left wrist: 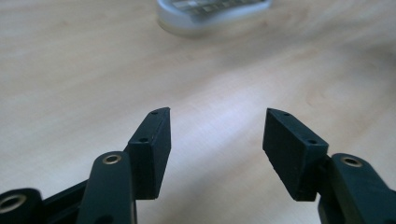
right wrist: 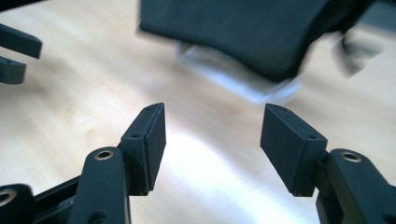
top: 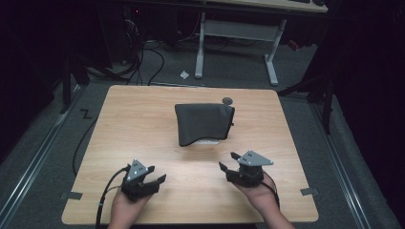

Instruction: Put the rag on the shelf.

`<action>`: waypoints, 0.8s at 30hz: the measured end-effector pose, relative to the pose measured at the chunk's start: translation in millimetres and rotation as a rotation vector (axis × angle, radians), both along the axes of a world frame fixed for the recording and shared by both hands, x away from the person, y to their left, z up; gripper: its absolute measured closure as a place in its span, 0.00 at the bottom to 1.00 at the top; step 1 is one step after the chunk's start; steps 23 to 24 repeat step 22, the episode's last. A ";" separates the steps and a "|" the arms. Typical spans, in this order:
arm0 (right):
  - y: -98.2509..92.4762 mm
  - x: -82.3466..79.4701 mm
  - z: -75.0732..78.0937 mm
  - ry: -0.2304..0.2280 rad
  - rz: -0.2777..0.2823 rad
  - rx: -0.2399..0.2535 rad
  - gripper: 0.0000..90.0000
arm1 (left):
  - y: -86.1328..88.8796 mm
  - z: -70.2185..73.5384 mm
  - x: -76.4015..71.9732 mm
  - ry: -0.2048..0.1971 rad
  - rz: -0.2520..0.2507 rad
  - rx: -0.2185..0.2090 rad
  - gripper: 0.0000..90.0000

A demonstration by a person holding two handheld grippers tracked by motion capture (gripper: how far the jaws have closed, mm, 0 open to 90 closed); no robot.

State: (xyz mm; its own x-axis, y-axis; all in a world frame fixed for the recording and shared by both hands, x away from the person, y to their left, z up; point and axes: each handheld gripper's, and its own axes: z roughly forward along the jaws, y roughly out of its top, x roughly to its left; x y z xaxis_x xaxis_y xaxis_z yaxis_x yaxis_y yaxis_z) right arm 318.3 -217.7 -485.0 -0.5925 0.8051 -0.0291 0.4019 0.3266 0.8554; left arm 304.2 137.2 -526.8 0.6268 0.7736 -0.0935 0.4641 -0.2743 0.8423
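A dark grey fabric sleeve [top: 203, 123] lies flat at the middle of the wooden table [top: 138, 124]. A pale silvery object [top: 208, 141] peeks out from under its near edge. My left gripper [top: 158, 173] is low over the near left of the table, open, with bare wood between its jaws. My right gripper [top: 227, 161] sits near right, open and empty, angled toward the sleeve. The left gripper view has my gripper [left wrist: 217, 114] facing the silvery object [left wrist: 210, 14]. In the right gripper view, my gripper [right wrist: 215, 109] faces the sleeve [right wrist: 243, 28] and the pale object [right wrist: 238, 74] beneath it.
A small dark round thing [top: 228, 100] lies just behind the sleeve. Grey tape tabs [top: 71, 195] [top: 309, 192] mark the table's near corners. A white desk frame [top: 239, 33] and cables [top: 143, 62] stand on the floor beyond the table.
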 end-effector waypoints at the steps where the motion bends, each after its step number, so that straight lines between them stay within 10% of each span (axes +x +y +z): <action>1: 3.3 -3.9 -8.5 0.017 0.005 -0.001 0.44 | -3.8 -2.9 -4.9 0.016 0.006 -0.003 0.50; 4: 11.9 -14.9 -31.7 0.047 0.022 -0.049 0.46 | -19.2 -2.5 -10.5 0.093 -0.056 -0.045 0.48; 9: 11.4 -8.8 -38.0 0.055 0.034 -0.070 0.45 | -34.6 -6.9 -7.5 0.087 -0.124 0.075 0.44; 24: -4.1 -4.5 -38.7 0.059 0.018 -0.049 0.45 | -31.0 -7.0 -8.6 0.078 -0.115 0.092 0.44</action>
